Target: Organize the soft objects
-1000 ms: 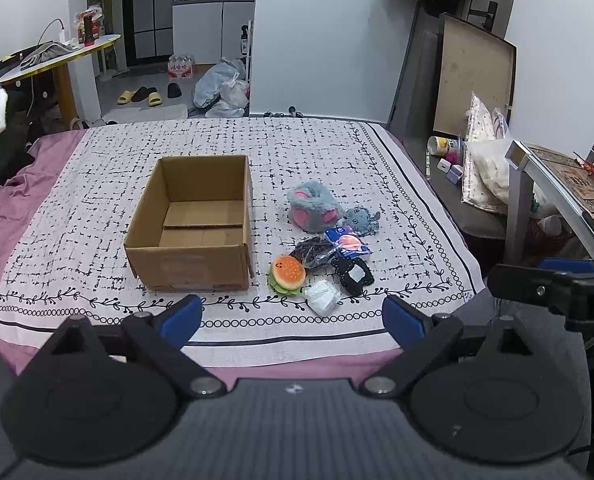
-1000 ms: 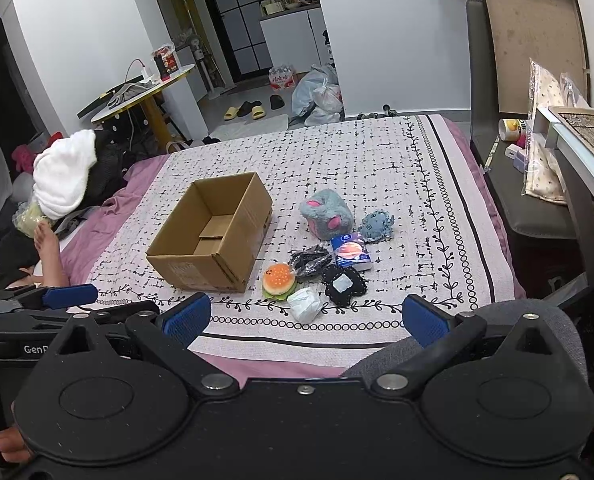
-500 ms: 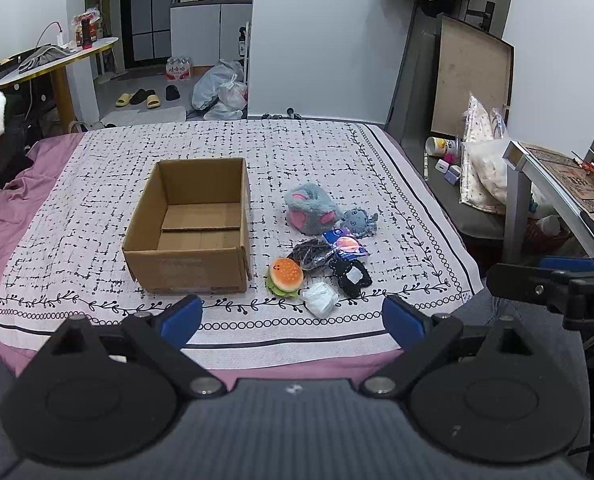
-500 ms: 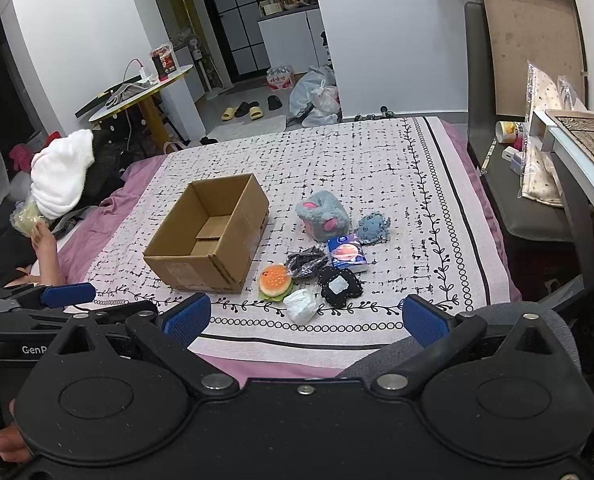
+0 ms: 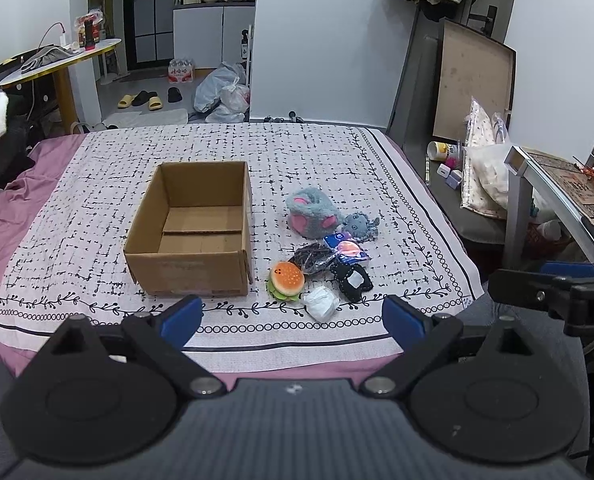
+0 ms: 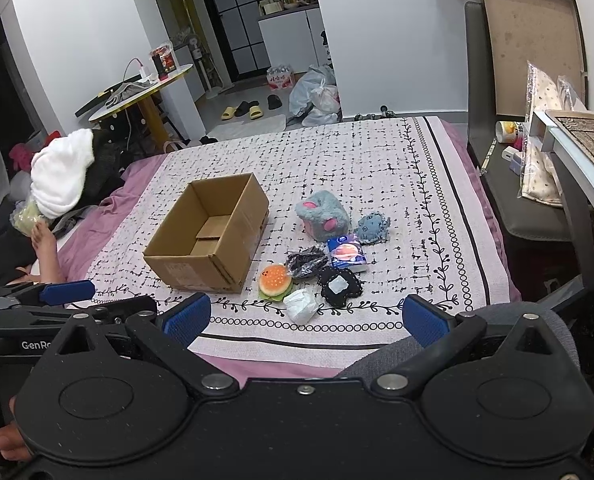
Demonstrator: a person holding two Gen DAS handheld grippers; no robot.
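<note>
Nothing is packed yet. Nearest, the left gripper (image 5: 291,320) and right gripper (image 6: 305,318) hover over the bed edge, jaws wide apart and empty. Beyond lies the toy cluster, burger (image 5: 287,280) in front and grey plush (image 5: 313,212) behind, all just right of the empty box (image 5: 195,232).

A patterned blanket (image 5: 321,152) covers the bed. Beyond its far edge, yellow and black slippers (image 5: 147,99) sit on the floor near tied plastic bags (image 5: 225,94). A round-topped surface (image 6: 137,94) stands left.
</note>
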